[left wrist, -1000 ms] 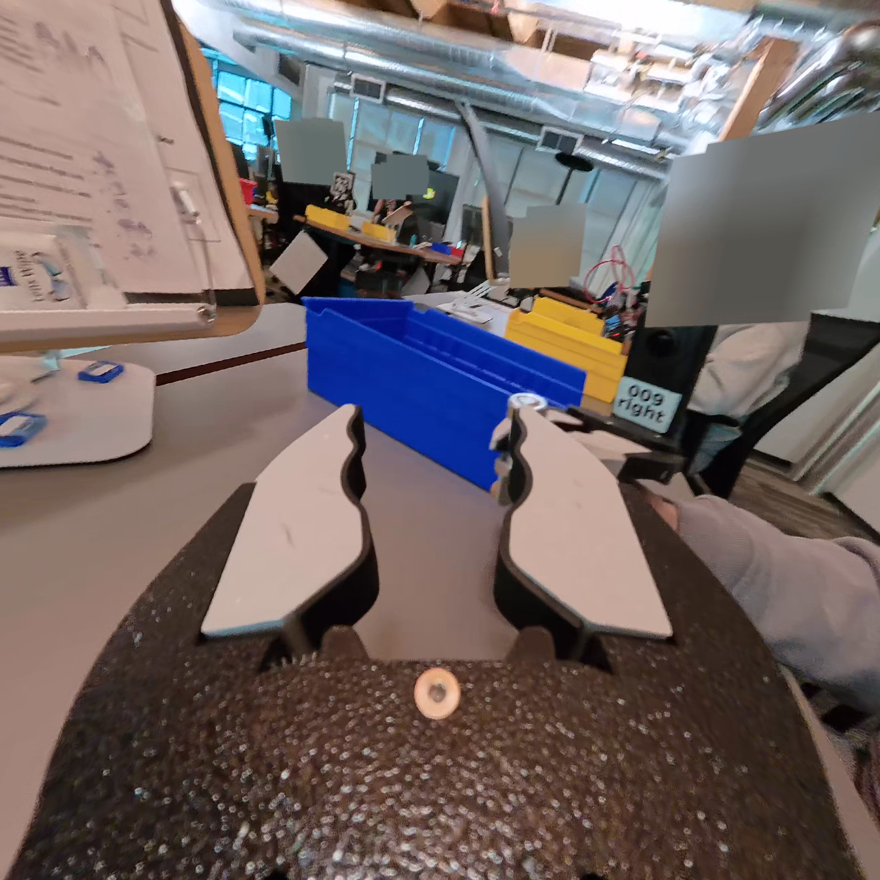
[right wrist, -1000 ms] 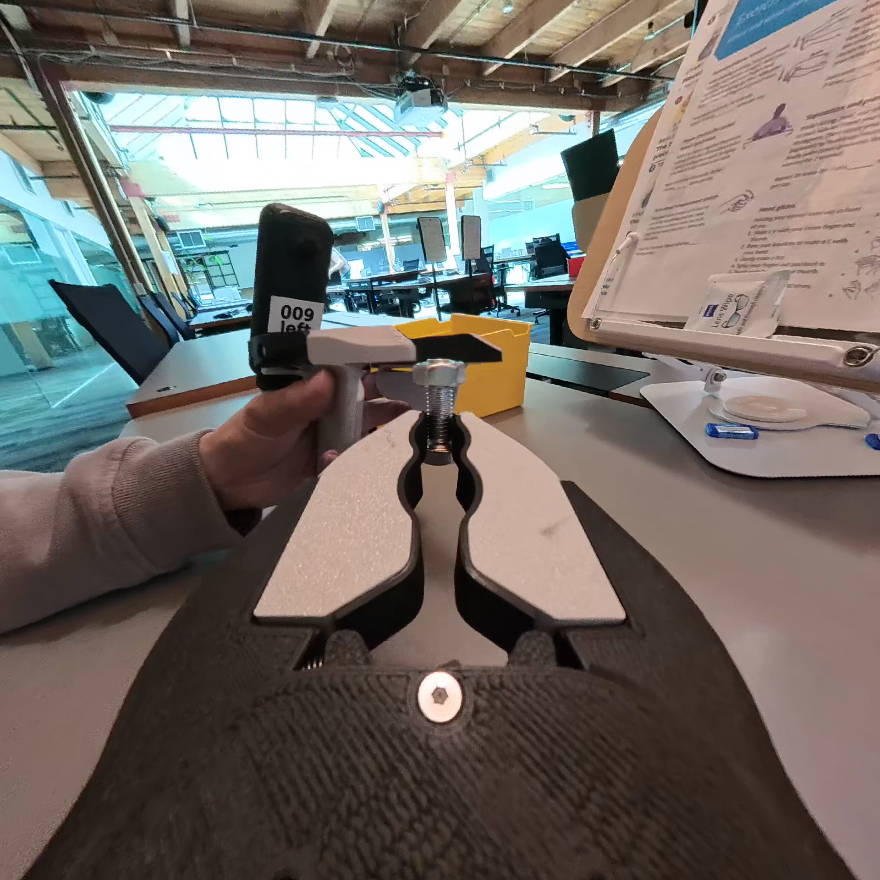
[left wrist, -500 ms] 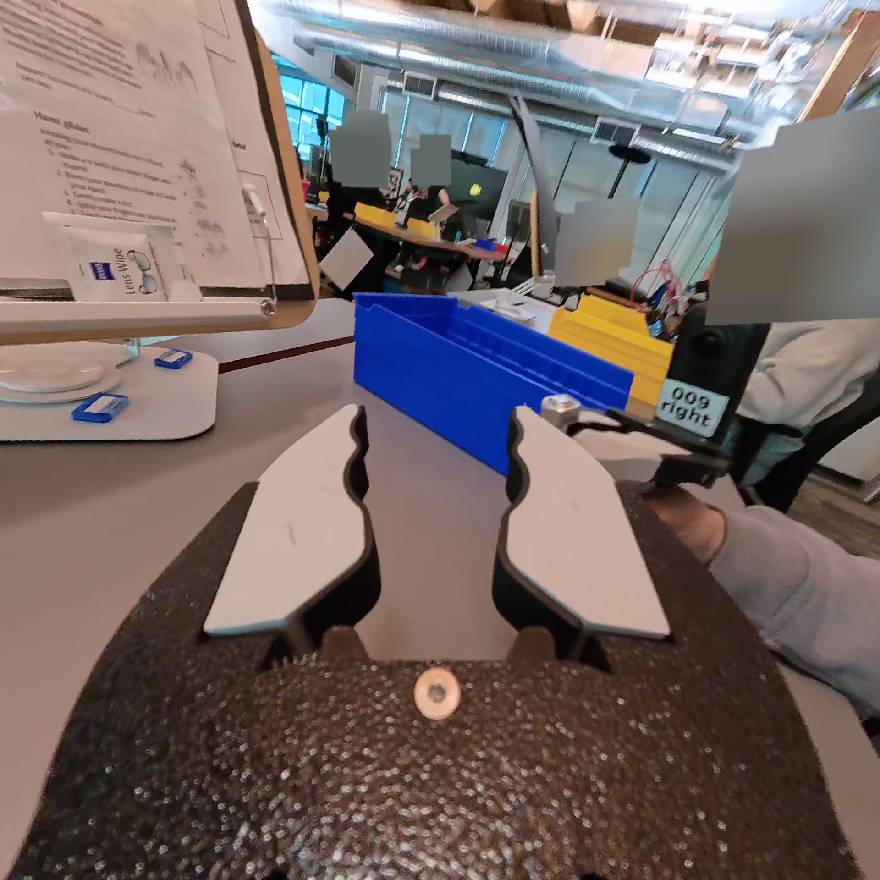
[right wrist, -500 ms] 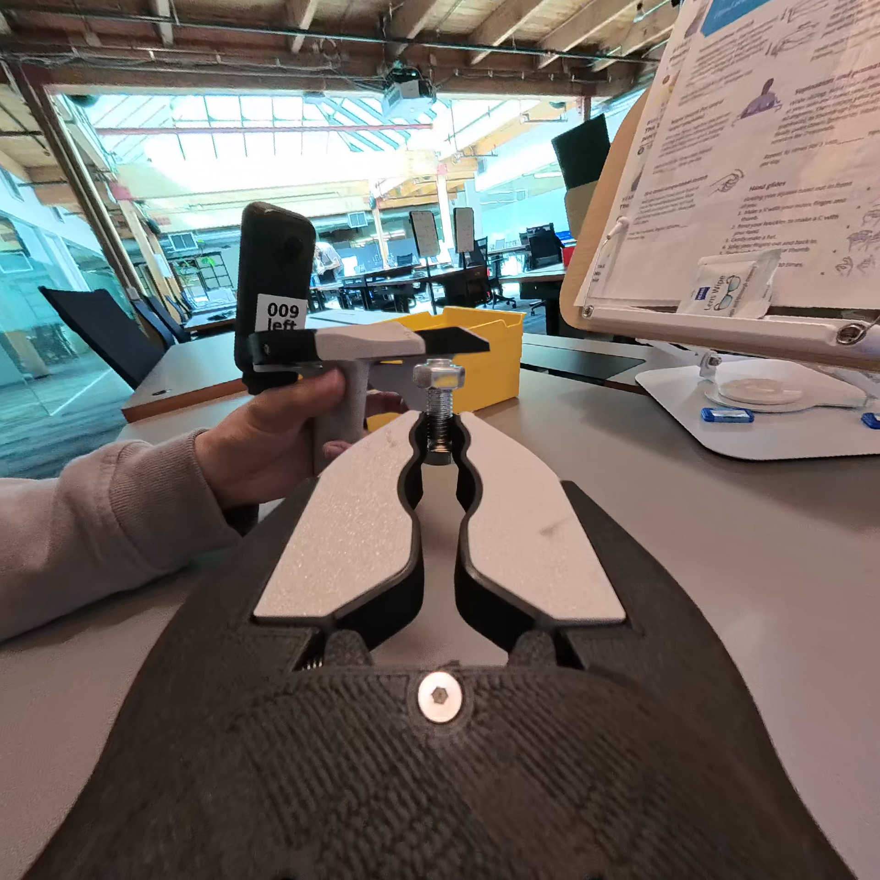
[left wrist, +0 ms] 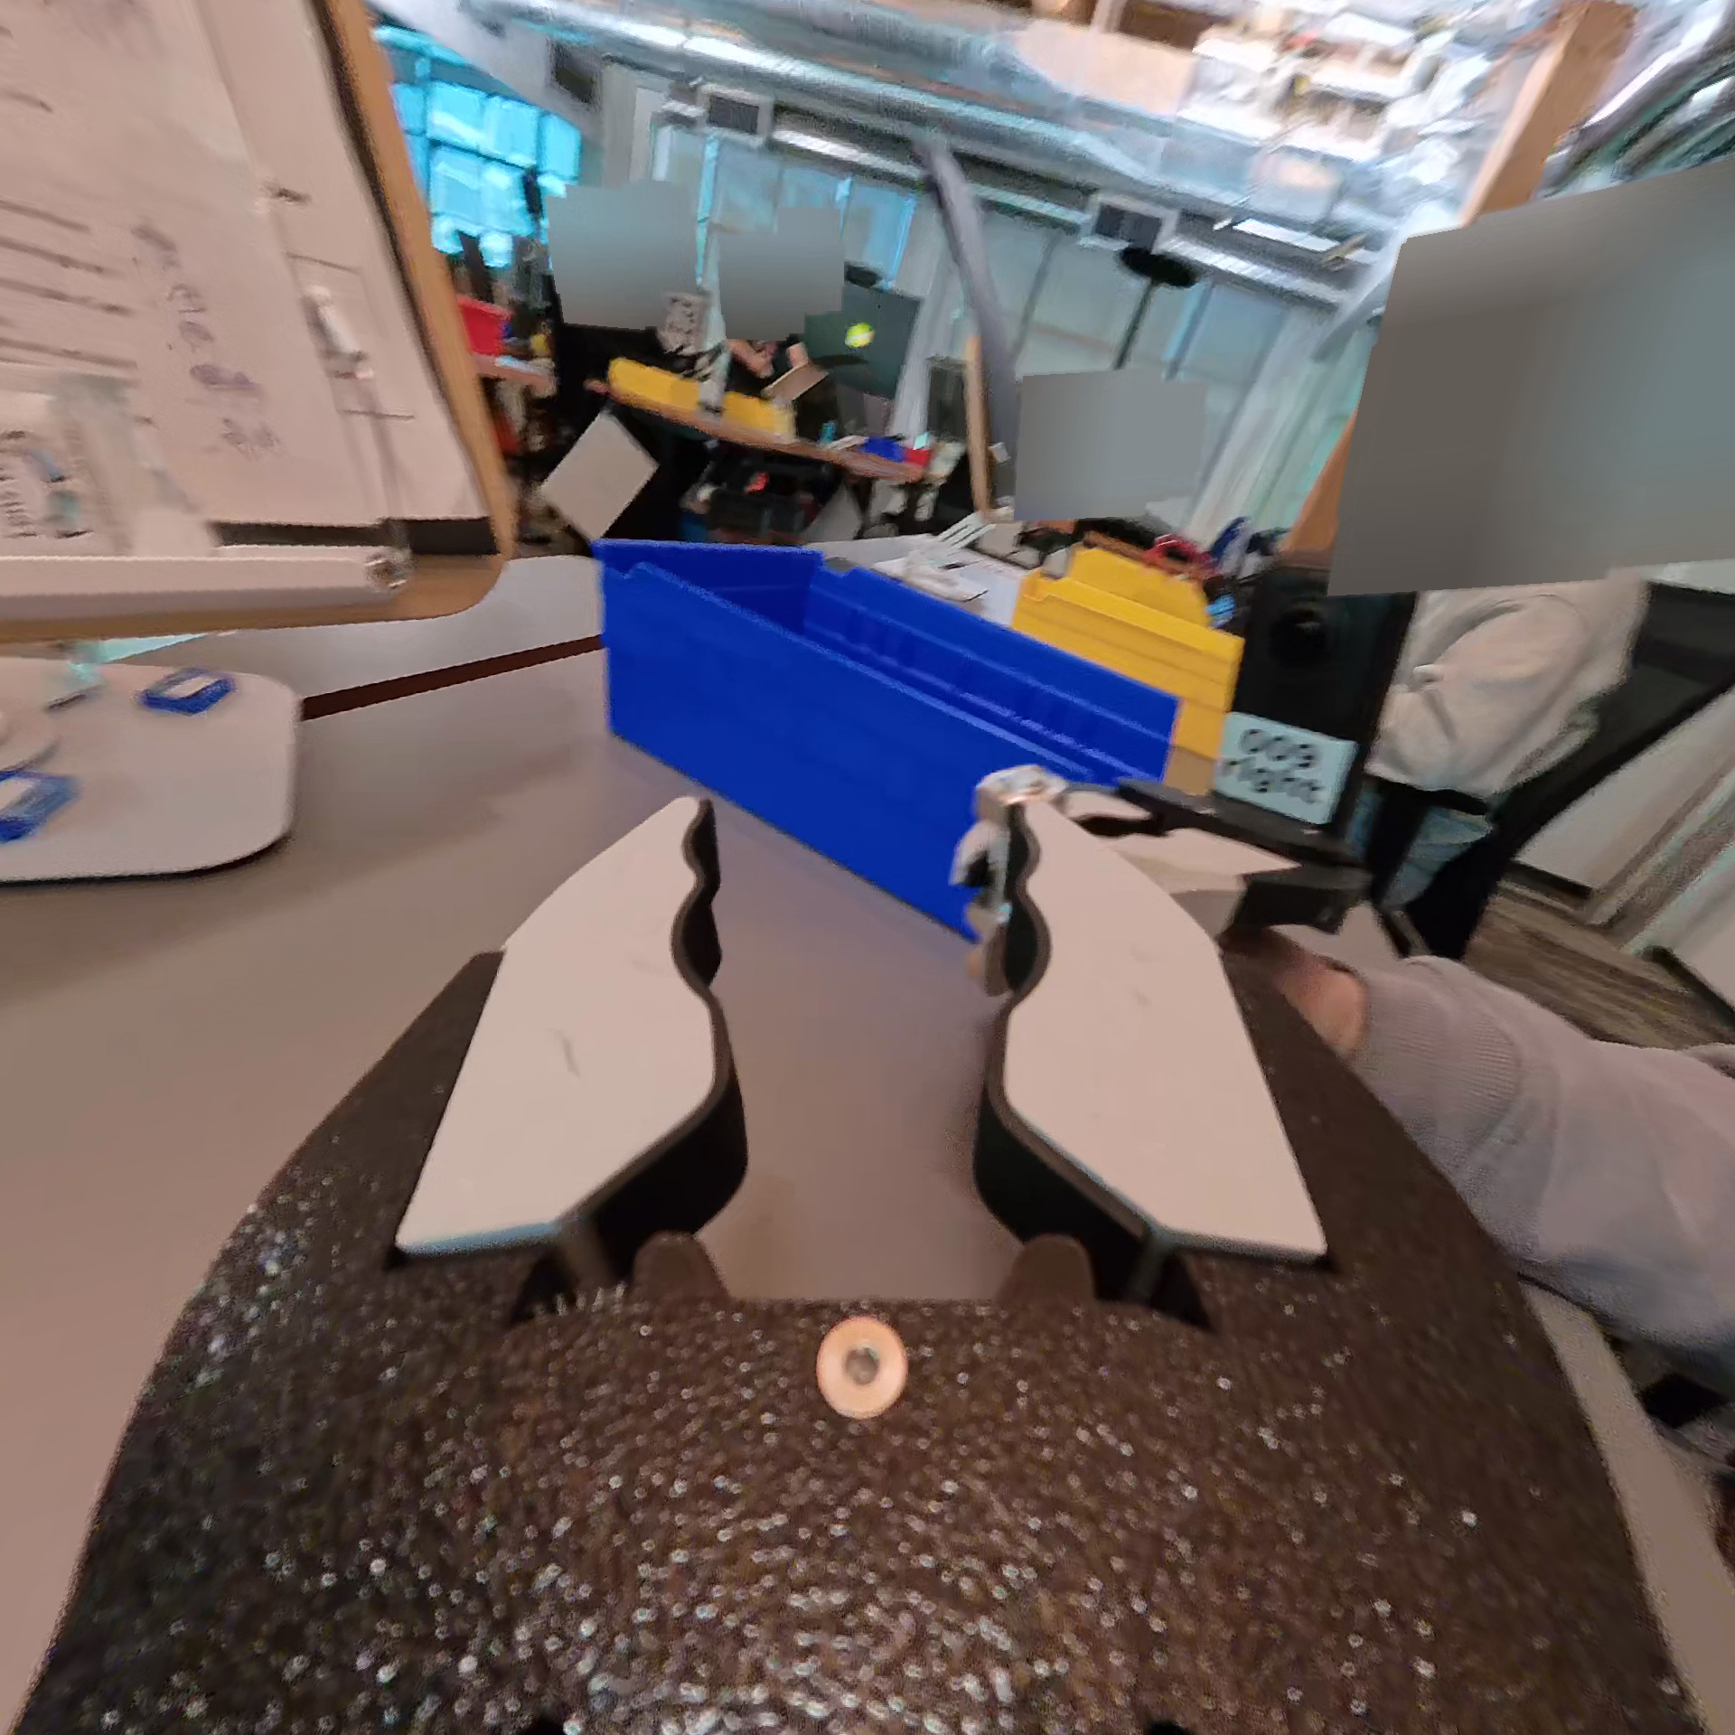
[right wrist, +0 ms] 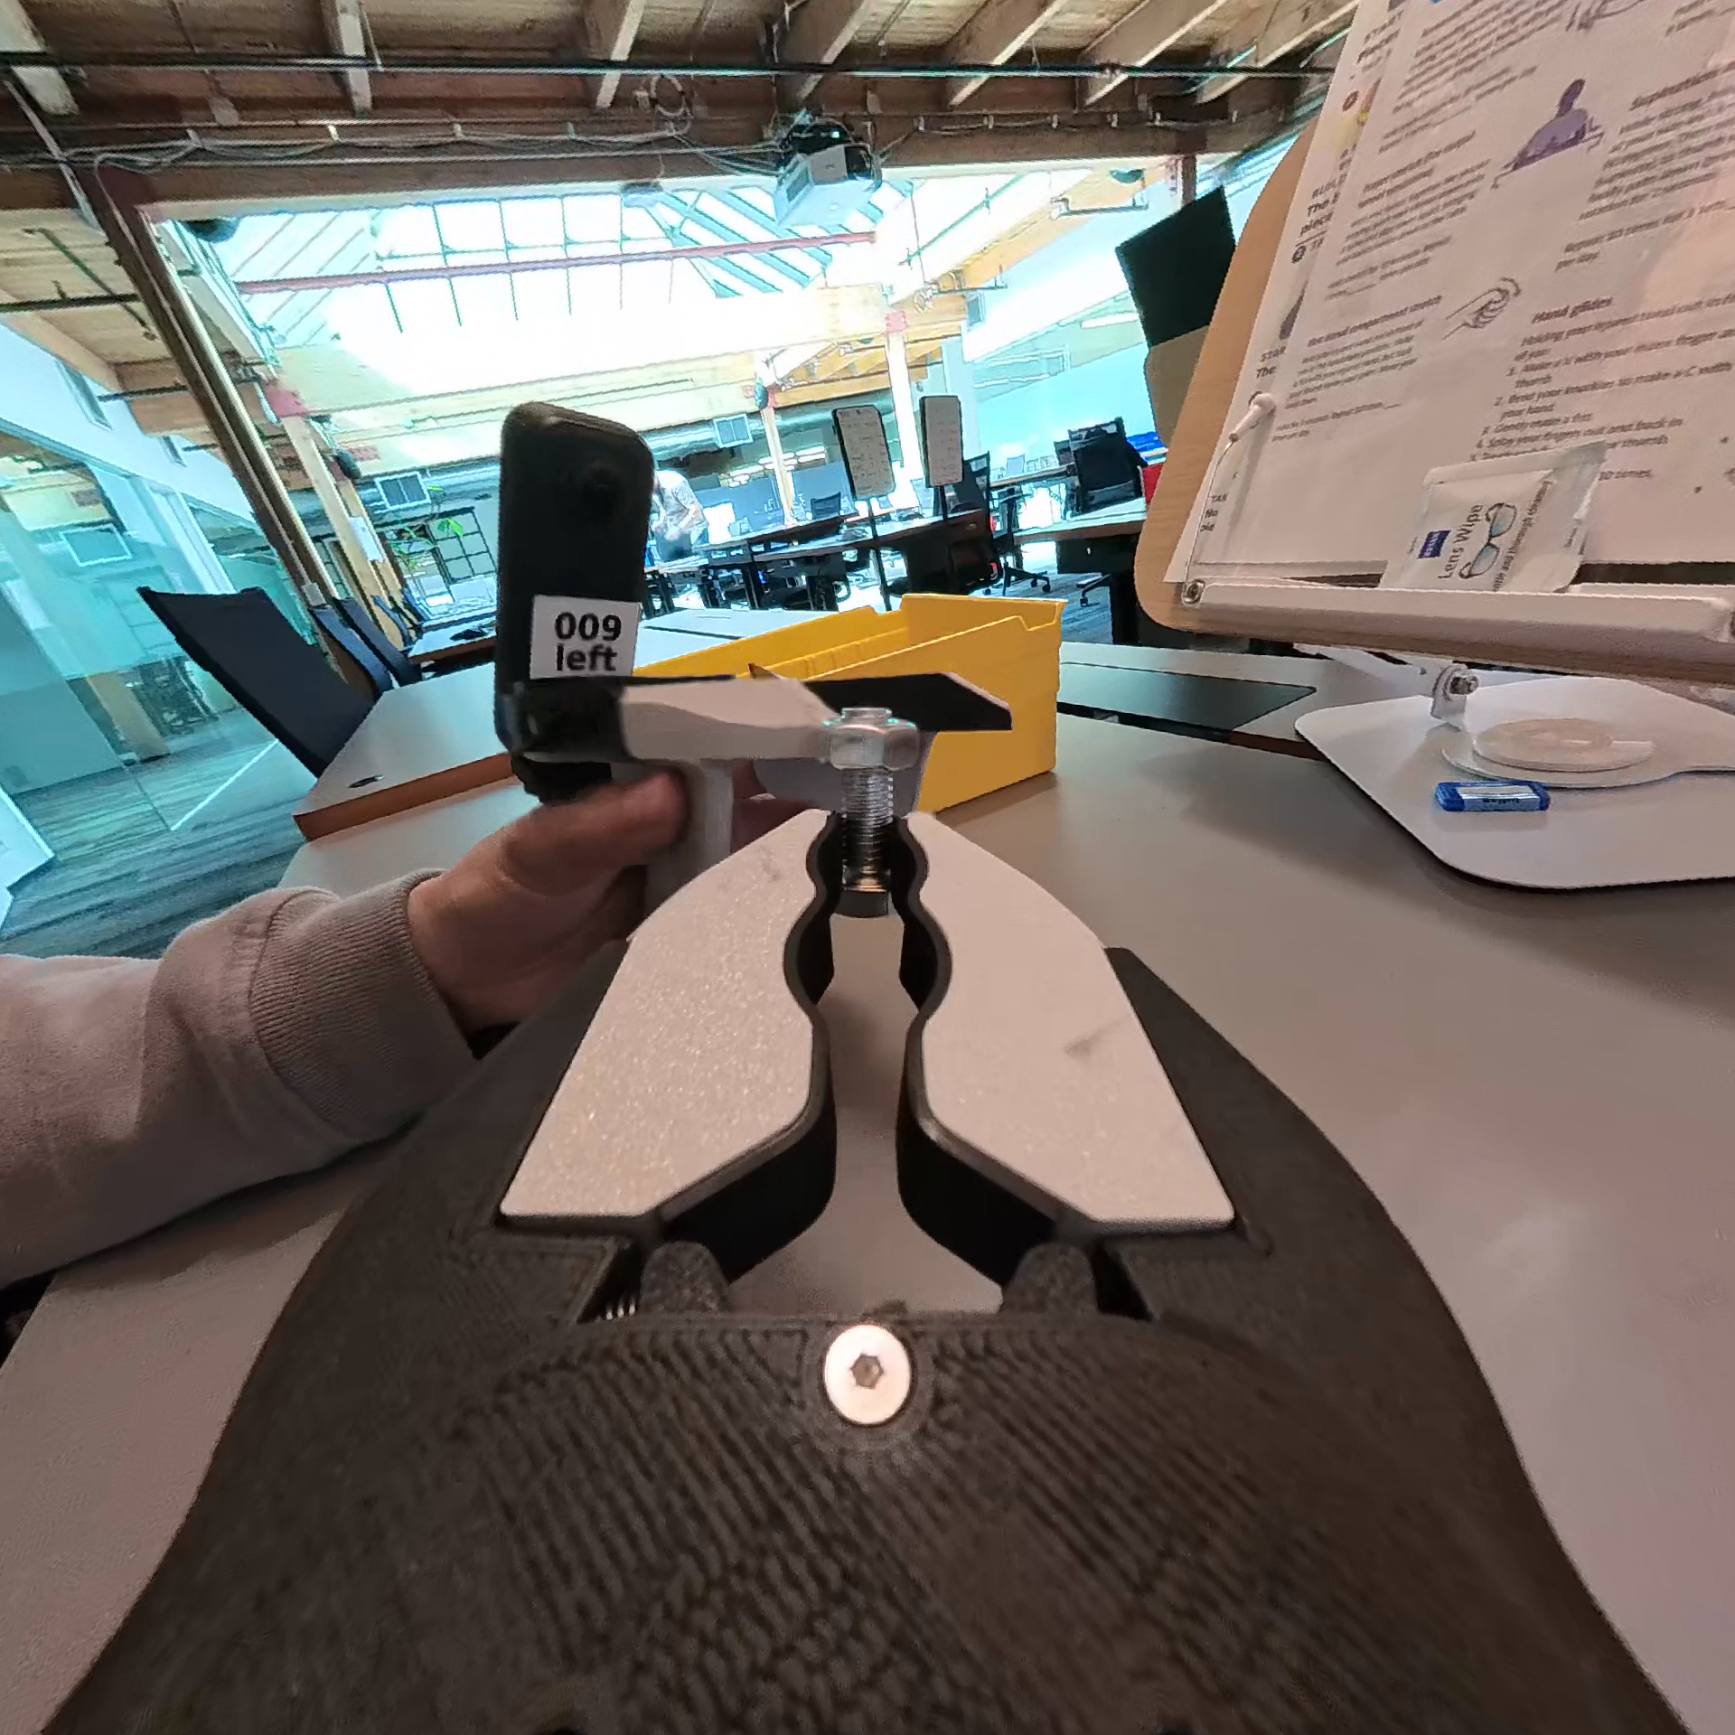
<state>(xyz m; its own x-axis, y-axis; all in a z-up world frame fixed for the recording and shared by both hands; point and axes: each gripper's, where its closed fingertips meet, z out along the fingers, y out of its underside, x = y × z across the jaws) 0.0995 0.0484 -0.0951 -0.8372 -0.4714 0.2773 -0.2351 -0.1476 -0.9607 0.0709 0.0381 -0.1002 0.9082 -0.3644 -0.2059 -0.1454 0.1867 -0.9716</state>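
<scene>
The right gripper (right wrist: 866, 873) is narrow and clamps an upright silver bolt (right wrist: 866, 826) with a nut (right wrist: 868, 742) on top, above the grey table (right wrist: 1361, 986). The left gripper (left wrist: 859, 873) stands wide with nothing between its fingers, touching the bolt with its right fingertip (left wrist: 1019, 845). A blue bin (left wrist: 798, 732) stands just behind, a yellow bin (right wrist: 976, 695) farther.

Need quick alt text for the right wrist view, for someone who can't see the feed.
The right claw grips a silver bolt upright by its lower end, a nut threaded at its top. The left claw, held in a hand, is open around the nut, with a yellow bin behind on the grey table.
</scene>
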